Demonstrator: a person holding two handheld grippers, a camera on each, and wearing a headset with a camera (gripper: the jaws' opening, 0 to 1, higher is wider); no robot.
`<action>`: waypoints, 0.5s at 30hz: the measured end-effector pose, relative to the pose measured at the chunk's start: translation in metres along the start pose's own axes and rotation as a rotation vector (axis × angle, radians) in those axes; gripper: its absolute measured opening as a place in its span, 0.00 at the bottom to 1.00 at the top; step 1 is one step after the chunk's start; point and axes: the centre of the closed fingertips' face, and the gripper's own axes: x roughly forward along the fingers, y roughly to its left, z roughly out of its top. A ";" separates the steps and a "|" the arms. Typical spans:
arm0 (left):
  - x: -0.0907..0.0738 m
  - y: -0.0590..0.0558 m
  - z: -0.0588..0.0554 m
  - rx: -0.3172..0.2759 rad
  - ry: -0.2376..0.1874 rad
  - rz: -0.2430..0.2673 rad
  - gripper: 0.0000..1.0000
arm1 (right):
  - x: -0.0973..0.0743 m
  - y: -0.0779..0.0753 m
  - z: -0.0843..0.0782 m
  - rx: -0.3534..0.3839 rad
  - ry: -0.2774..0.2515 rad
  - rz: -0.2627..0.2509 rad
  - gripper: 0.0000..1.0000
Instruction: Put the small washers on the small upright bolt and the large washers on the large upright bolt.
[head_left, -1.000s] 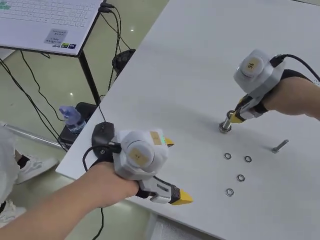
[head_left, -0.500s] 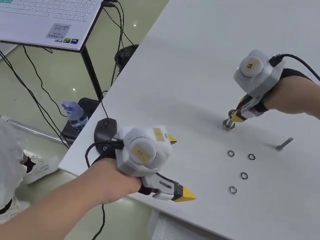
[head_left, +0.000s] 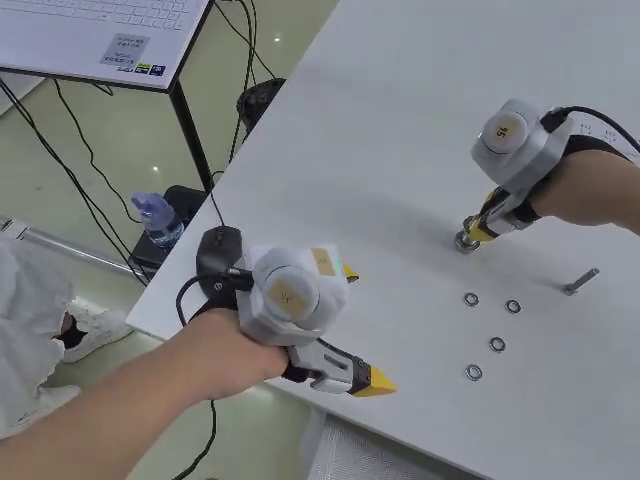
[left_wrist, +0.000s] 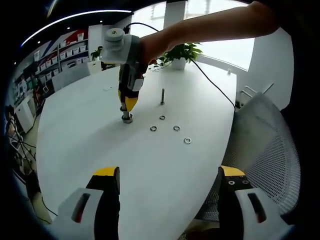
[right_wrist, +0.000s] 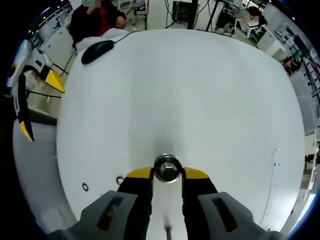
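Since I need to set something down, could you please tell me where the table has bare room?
The widest bare stretch of the table lies beyond the large bolt, which the right tool grips. Another runs between the mouse and that bolt. It is crowded around the four washers, near the small bolt.

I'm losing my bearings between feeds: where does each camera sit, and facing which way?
Head view: on the headset, looking down at the table; both forearms, left gripper, right gripper show.
Left gripper view: on the left gripper, facing across the table at the right gripper, washers, small bolt; own open jaws below.
Right gripper view: on the right gripper, looking down at the big bolt between its jaws.
Shared: head and left gripper views show the right gripper on the big bolt.
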 end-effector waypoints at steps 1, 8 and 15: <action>0.000 -0.001 0.000 -0.002 -0.002 -0.002 0.80 | 0.000 0.001 0.001 0.001 -0.004 0.003 0.22; -0.001 -0.003 -0.002 -0.004 0.001 -0.001 0.80 | 0.008 0.001 0.000 0.003 0.001 0.008 0.22; -0.001 -0.004 -0.001 -0.006 -0.005 0.000 0.79 | 0.016 -0.002 -0.004 0.003 0.010 0.007 0.22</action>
